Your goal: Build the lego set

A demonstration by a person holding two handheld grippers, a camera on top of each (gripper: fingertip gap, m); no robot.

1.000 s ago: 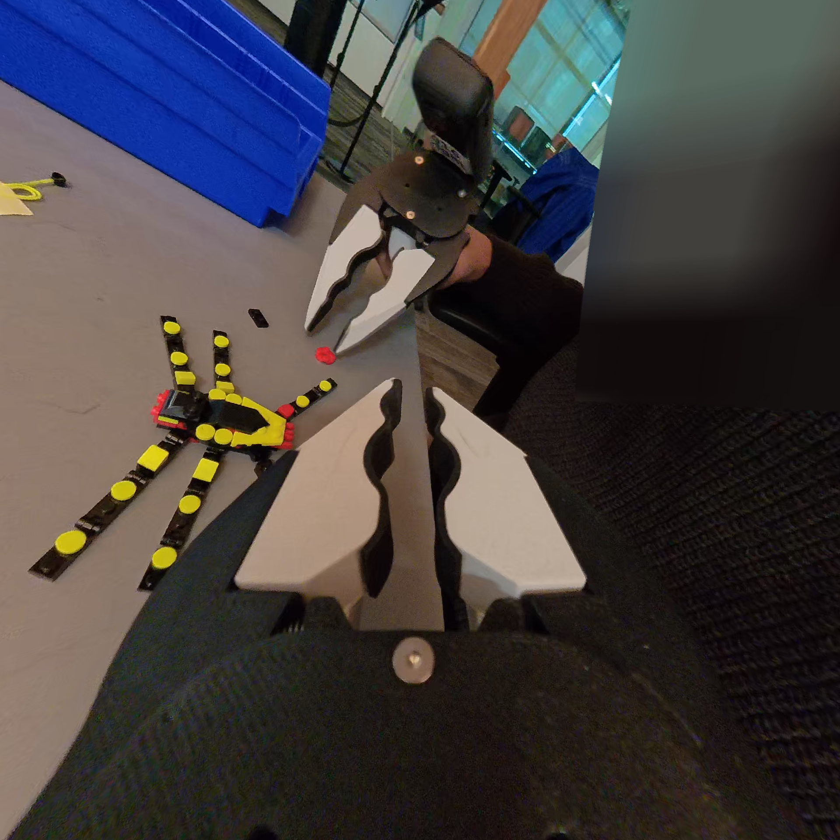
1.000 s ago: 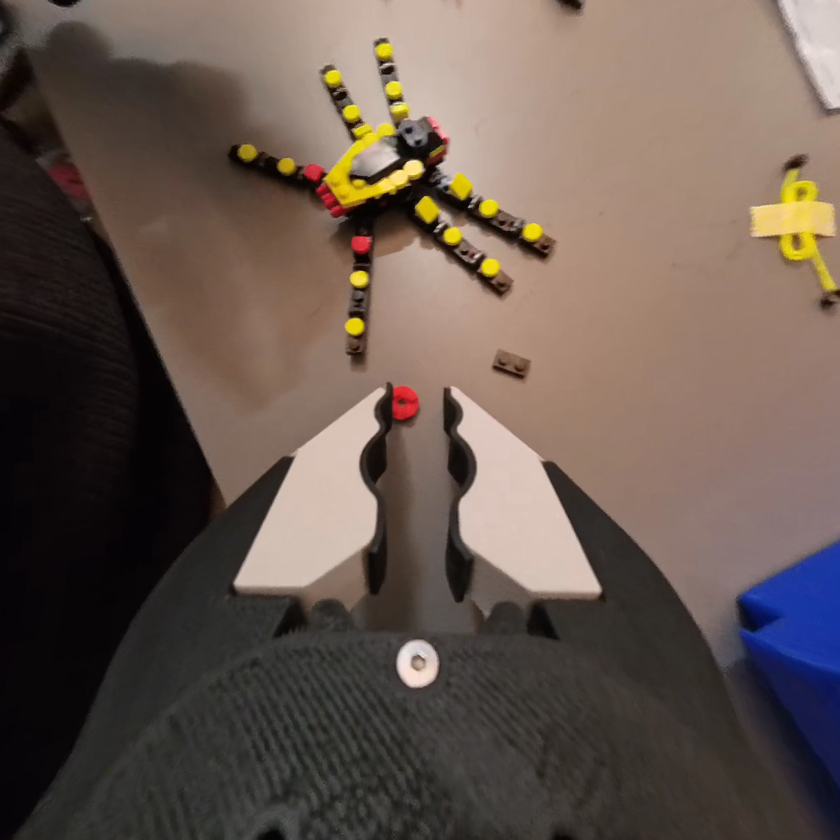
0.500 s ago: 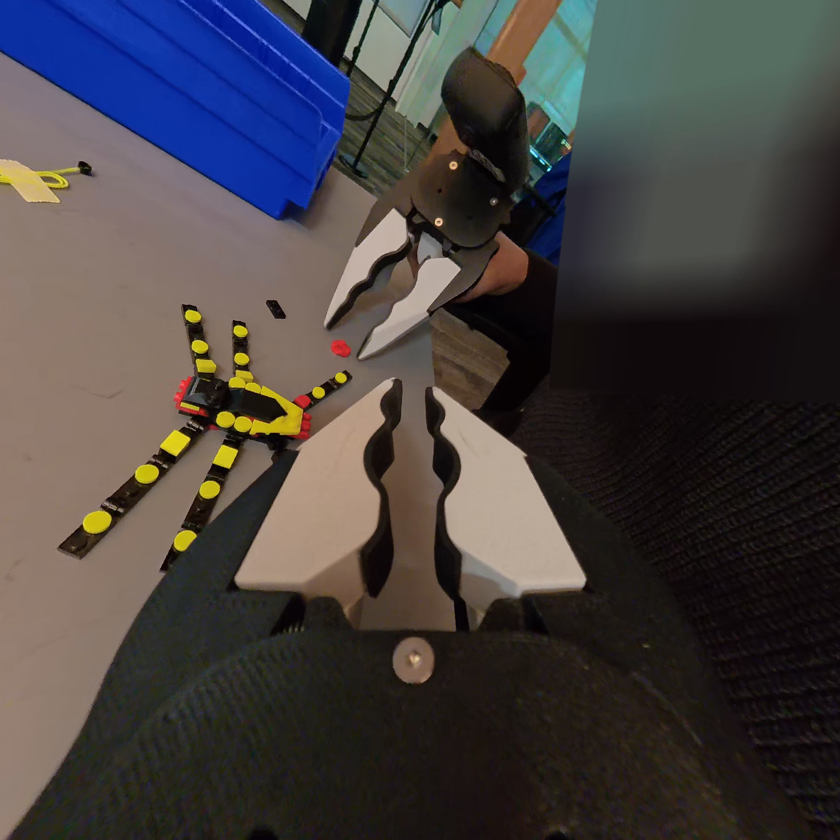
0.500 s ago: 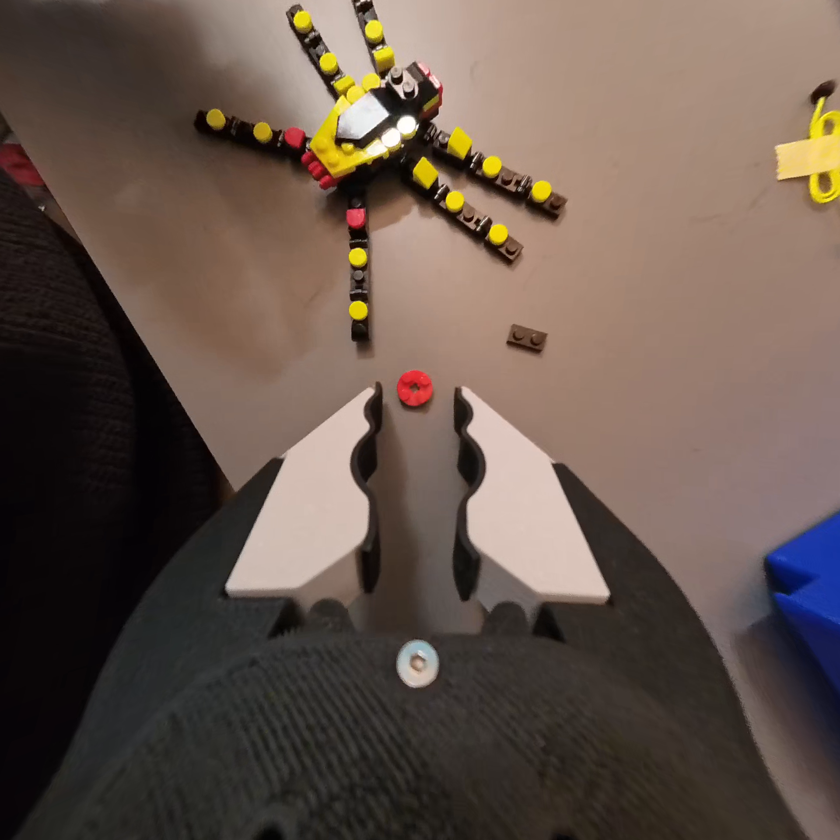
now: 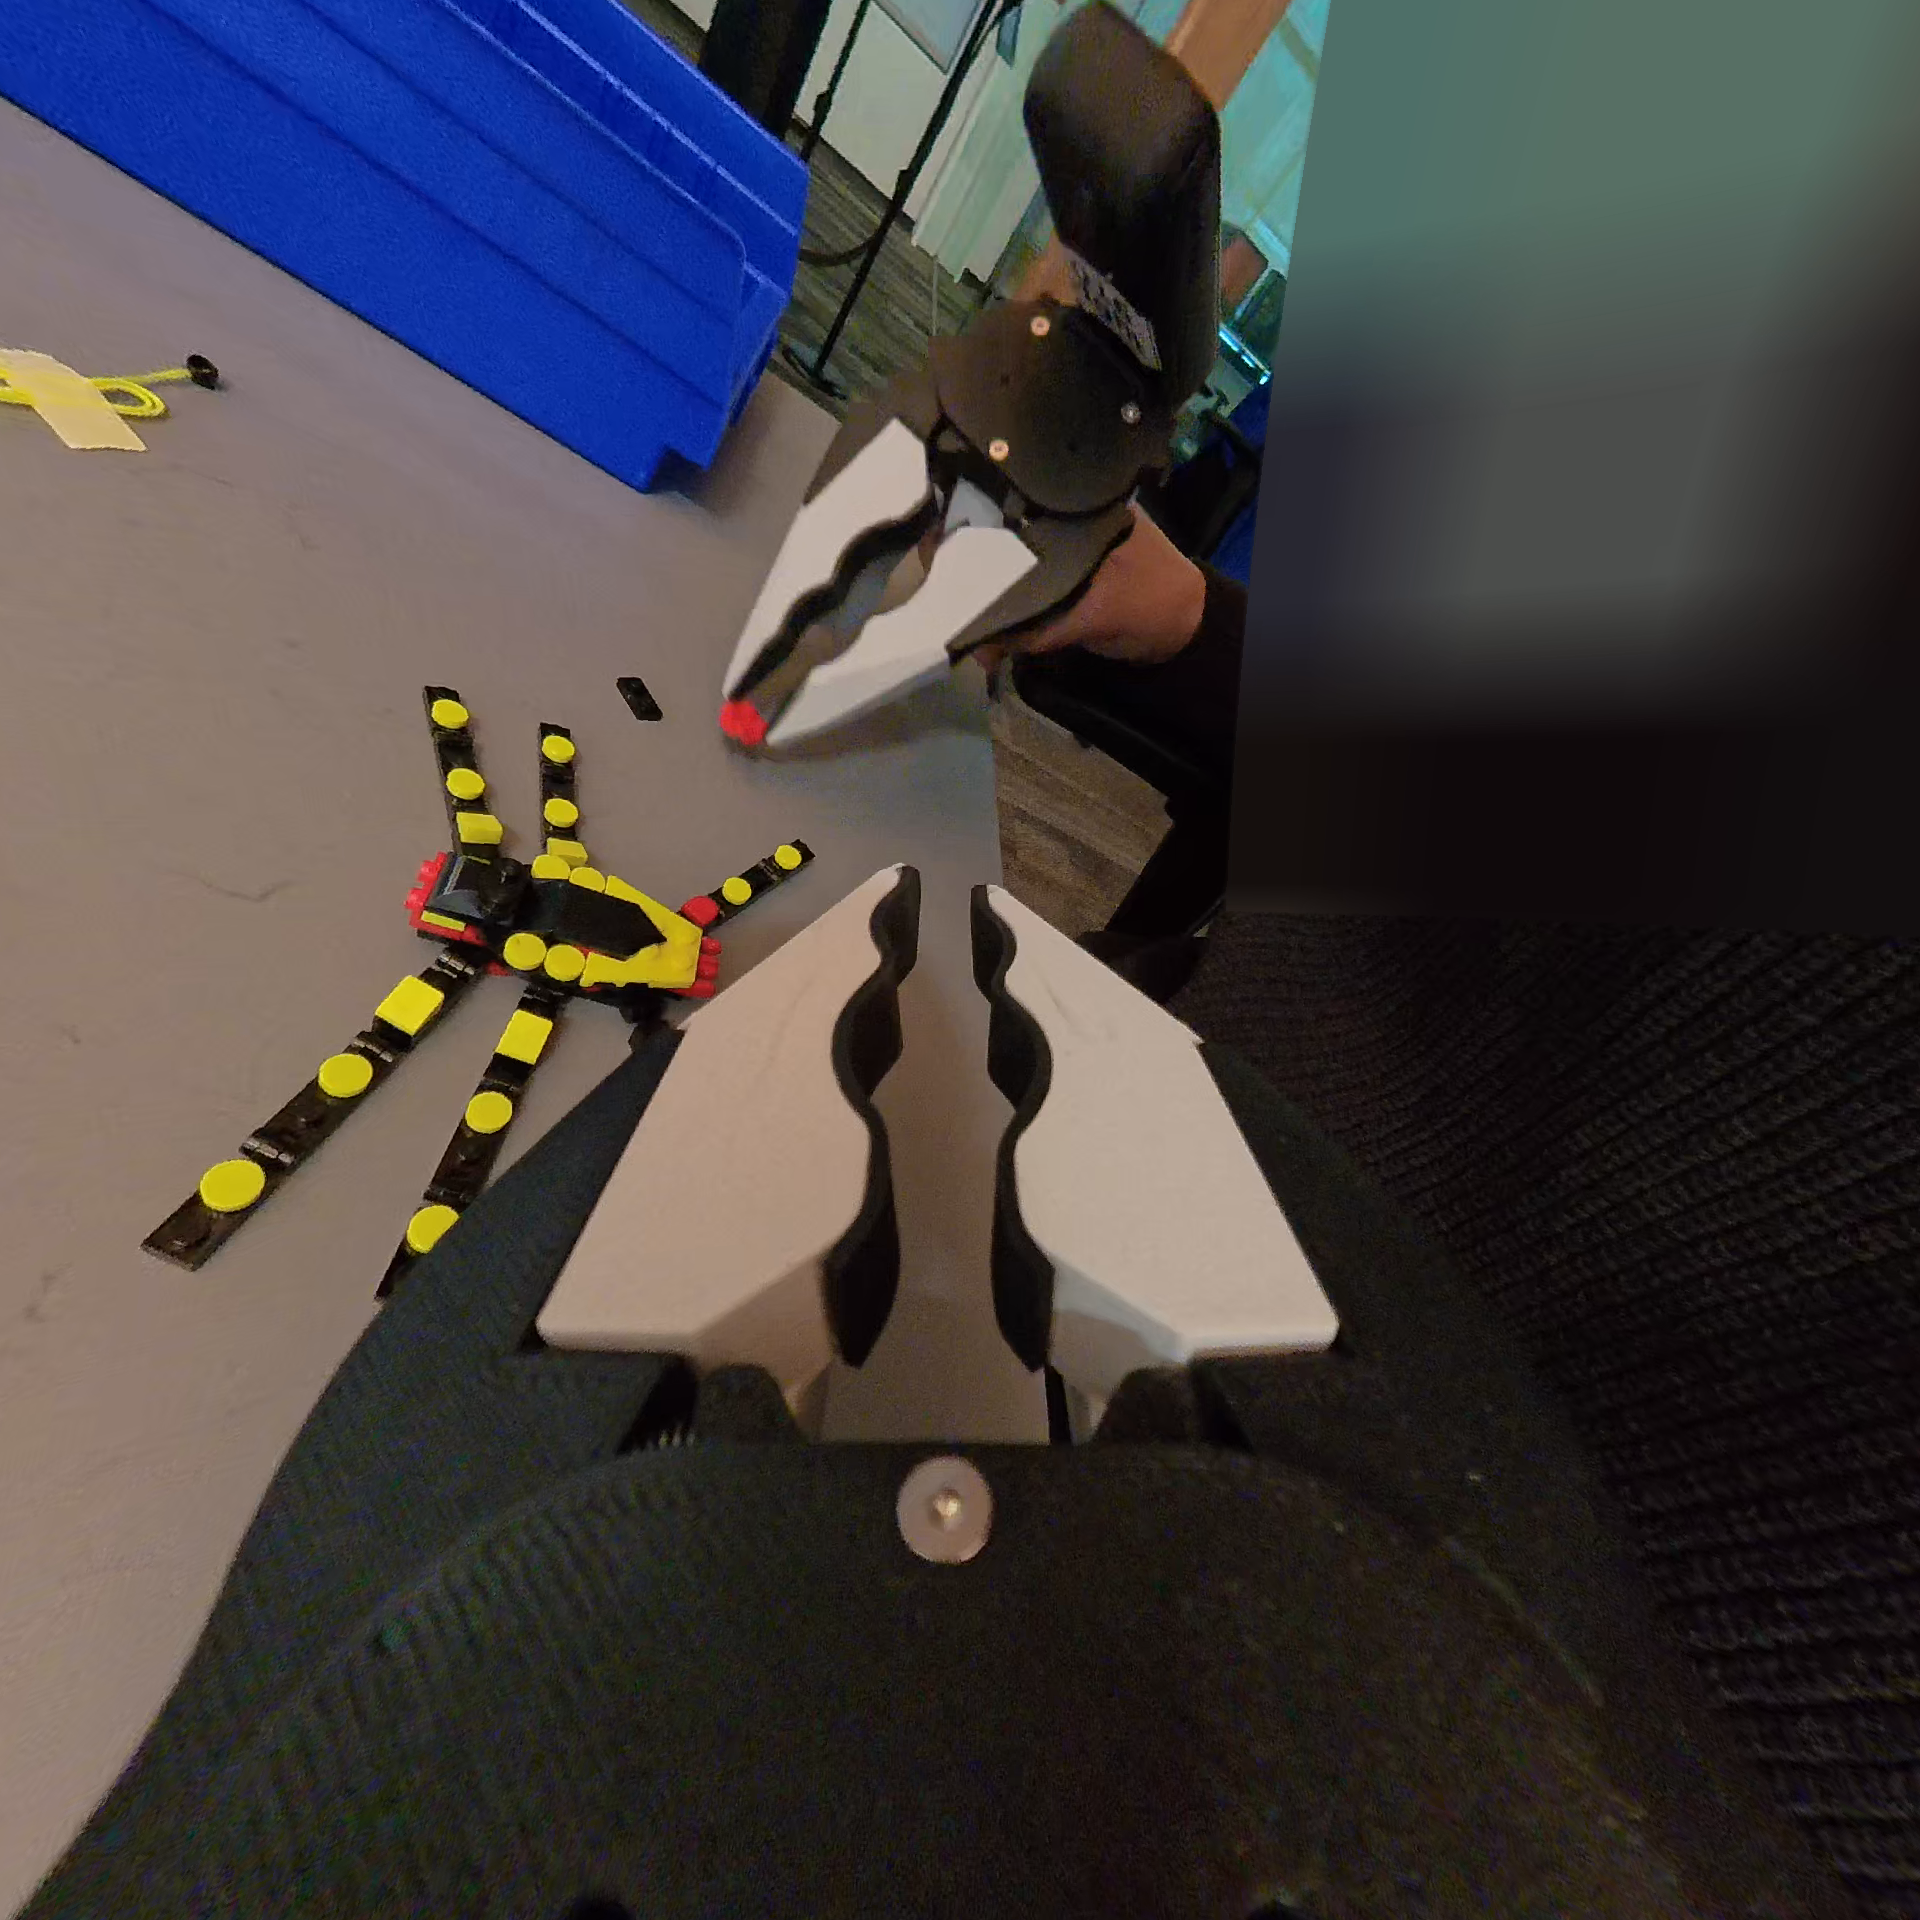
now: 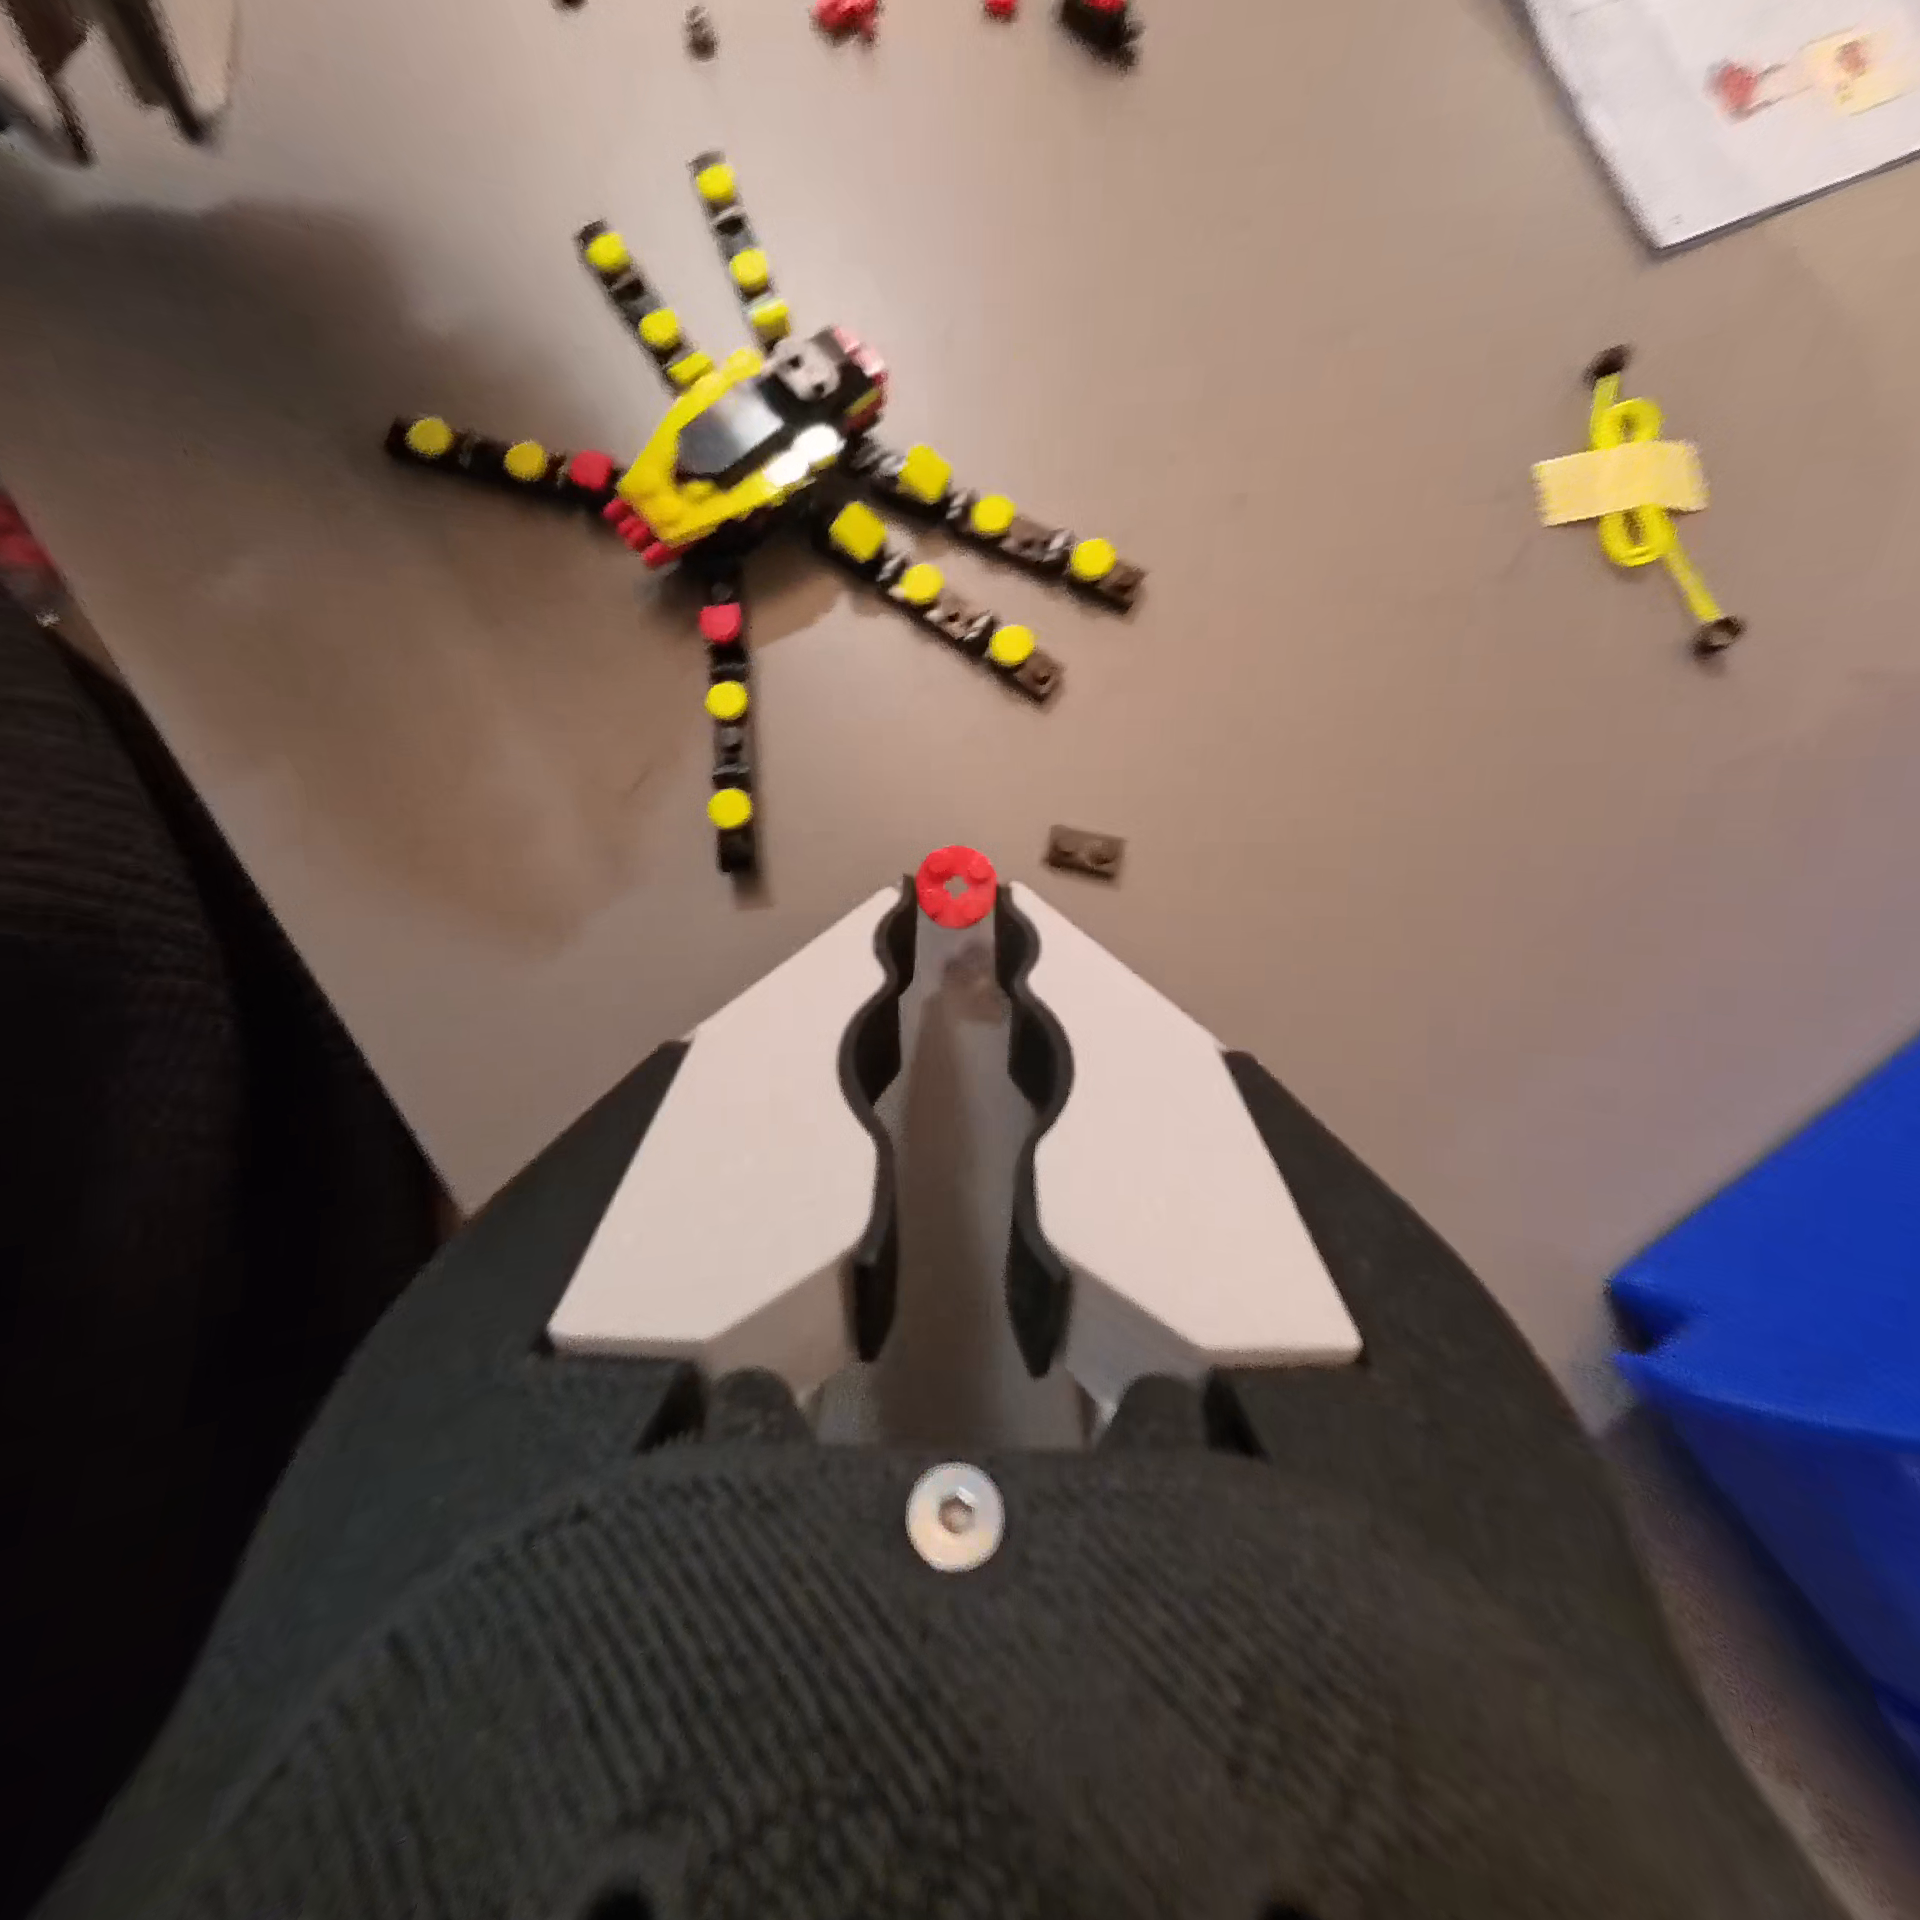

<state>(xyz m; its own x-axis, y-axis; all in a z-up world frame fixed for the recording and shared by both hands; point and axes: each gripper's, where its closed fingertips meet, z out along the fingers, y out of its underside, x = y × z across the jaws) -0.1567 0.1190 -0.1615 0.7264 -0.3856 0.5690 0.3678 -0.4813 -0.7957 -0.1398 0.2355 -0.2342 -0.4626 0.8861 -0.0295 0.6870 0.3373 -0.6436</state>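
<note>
Item: red round 1-stud plate (image 6: pixel 956 885), qty 1. Sat pinched at the very tips of the right gripper (image 6: pixel 954 902), one finger on each side, stud side facing the cam. In left wrist view the same plate (image 5: pixel 742 720) showed at the tips of the right gripper (image 5: pixel 750 727), low at the grey table (image 5: pixel 260 623); contact w/ table could not be told.

Left gripper (image 5: pixel 943 896): fingers a narrow gap apart, nothing between them, held over the near table edge, well apart from the red plate.

Spider-like lego model (image 6: pixel 748 457), qty 1, flat on table ahead of the right gripper, apart from the plate. Yellow/black body w/ red bits at both ends. Legs: 6 black strips counted, w/ yellow round and square tiles on top; 2 legs carried a red piece next to the body. Nearest leg tip lay near the plate, to its left.

Loose black 1x2 plate (image 6: pixel 1085 854), qty 1, just right of the red plate, not touching.

Yellow cord under a strip of tape (image 6: pixel 1621 486), qty 1, farther right.

Blue bin (image 6: pixel 1787 1351) at right edge; in left wrist view blue bins (image 5: pixel 436 208) lined the table's far side, count unclear.

Paper sheet (image 6: pixel 1745 114), qty 1, top right corner. Small red/black loose pieces (image 6: pixel 852 12) at top edge, blurred, count unclear.
</note>
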